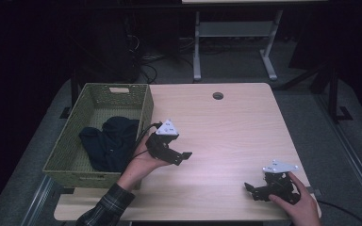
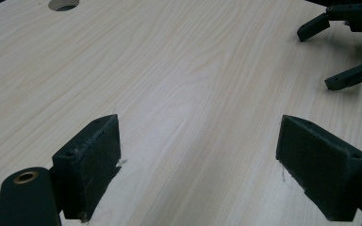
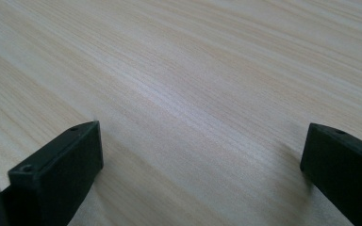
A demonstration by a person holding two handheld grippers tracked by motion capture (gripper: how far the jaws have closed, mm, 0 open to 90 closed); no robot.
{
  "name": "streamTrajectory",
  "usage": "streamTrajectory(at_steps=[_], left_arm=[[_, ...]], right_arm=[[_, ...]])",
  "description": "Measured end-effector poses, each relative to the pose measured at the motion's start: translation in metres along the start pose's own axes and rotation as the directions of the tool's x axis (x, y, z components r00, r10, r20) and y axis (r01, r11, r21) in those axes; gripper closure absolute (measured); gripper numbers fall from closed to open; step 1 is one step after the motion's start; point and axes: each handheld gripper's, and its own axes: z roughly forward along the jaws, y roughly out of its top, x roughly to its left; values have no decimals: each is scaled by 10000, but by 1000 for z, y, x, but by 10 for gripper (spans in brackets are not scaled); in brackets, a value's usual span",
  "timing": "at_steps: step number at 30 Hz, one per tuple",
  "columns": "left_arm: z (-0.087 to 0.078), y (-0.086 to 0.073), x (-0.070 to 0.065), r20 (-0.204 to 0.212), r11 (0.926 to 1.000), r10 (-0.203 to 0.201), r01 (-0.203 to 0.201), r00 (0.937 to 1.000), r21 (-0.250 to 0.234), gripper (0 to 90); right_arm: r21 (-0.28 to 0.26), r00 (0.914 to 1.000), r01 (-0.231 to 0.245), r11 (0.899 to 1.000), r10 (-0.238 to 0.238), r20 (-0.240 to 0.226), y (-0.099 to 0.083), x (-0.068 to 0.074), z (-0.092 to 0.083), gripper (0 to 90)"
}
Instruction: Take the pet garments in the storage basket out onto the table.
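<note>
I held both tools gaping and empty over the tabletop (image 1: pixel 226 127): left tool (image 1: pixel 185 156), right tool (image 1: pixel 250 188); dark cloth (image 1: pixel 111 141) in basket (image 1: pixel 70 155)

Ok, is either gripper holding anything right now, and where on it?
Nothing is held. The left gripper and right gripper both stand open over the bare table.

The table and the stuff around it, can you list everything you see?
table: 1, light wood, centre, with a round hole near its far edge
basket: 1, green woven, on the table's left side
cloth: 1, dark navy, crumpled inside the basket
desk: 1, white frame, on the floor behind
left tool: 1, black, open, beside the basket
right tool: 1, black, open, near right corner
sleeve: 1, plaid, bottom left
</note>
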Motion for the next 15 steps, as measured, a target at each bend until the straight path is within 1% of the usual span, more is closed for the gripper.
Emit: streamTrajectory(at_steps=[1,2,8,11,15], left_arm=[[-1,1,1,0,10000,34,-34,10000,-34,139],[-1,1,1,-7,10000,-33,33,10000,-88,139],[-7,6,7,-74,10000,23,-24,10000,-95,139],[-10,9,10,-97,9999,-81,79,9999,-139,139],[-14,11,12,-143,9998,-17,15,9999,-175,139]], right_arm=[[1,10000,0,10000,0,-1,0,0,0,0],[3,10000,2,10000,-2,-1,0,0,0,0],[3,10000,-3,10000,3,1,0,0,0,0],[8,10000,9,10000,-9,1,0,0,0,0],[7,10000,5,10000,-5,0,0,0,0,0]])
